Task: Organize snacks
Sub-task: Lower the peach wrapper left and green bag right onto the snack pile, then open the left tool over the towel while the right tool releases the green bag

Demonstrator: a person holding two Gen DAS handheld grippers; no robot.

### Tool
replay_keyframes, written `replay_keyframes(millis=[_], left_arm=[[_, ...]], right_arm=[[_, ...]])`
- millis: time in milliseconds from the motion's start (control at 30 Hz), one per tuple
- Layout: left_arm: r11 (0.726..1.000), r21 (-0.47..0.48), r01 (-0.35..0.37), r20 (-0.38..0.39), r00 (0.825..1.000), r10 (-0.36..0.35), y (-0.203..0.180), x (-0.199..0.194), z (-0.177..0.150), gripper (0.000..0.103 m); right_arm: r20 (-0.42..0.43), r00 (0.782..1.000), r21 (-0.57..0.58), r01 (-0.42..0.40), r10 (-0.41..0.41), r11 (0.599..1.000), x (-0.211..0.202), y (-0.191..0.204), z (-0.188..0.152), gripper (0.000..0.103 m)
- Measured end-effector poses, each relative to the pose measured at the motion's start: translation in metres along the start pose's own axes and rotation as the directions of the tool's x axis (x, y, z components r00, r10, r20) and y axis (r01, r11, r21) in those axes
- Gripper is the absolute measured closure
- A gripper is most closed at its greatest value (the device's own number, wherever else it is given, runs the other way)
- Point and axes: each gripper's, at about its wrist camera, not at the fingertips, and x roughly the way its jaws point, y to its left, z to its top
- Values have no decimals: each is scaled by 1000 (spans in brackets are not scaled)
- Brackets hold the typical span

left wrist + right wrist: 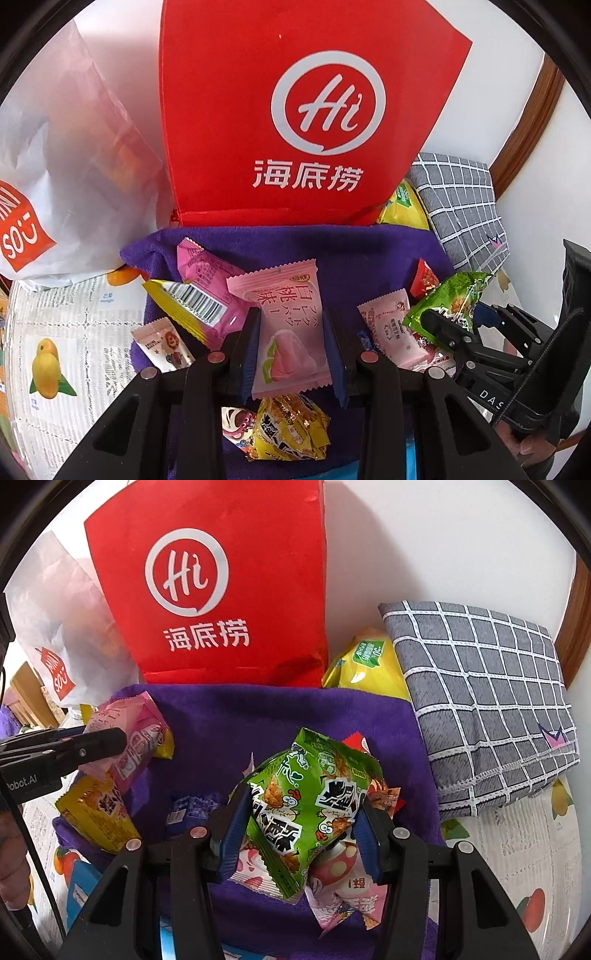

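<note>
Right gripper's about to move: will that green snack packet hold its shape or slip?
The green snack packet looks puffy and crinkled, so probably light and squashy. Its glossy film may slide between the right gripper pads; it is held mid-body, so the ends may flop.

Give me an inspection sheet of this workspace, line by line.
Surface: purple towel laid over a fruit-print table cover.
Job's things: pink peach snack packet; green snack packet; more wrapped snacks loose on the towel, including a yellow barcode packet.
Clutter: red Haidilao bag and white Miniso bag standing behind the towel; yellow bag; grey checked fabric case.
Grippers: left gripper shut on the pink peach snack packet; right gripper shut on the green snack packet.
Cables: black cord by the right gripper.
Surroundings: white wall, brown wooden trim.
</note>
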Motion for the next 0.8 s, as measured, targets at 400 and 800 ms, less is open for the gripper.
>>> replay_keyframes(millis=[400,800], left_arm=[[1000,21,-19,-21,1000,20,-3,11,-6,72],[998,45,-45,-30,998,46,-11,19,-7,71]], right_arm=[[-2,1000,0,-6,6,1000,2,-1,1,49],[-7,1000,-10,0,0,1000,2,0,3,40]])
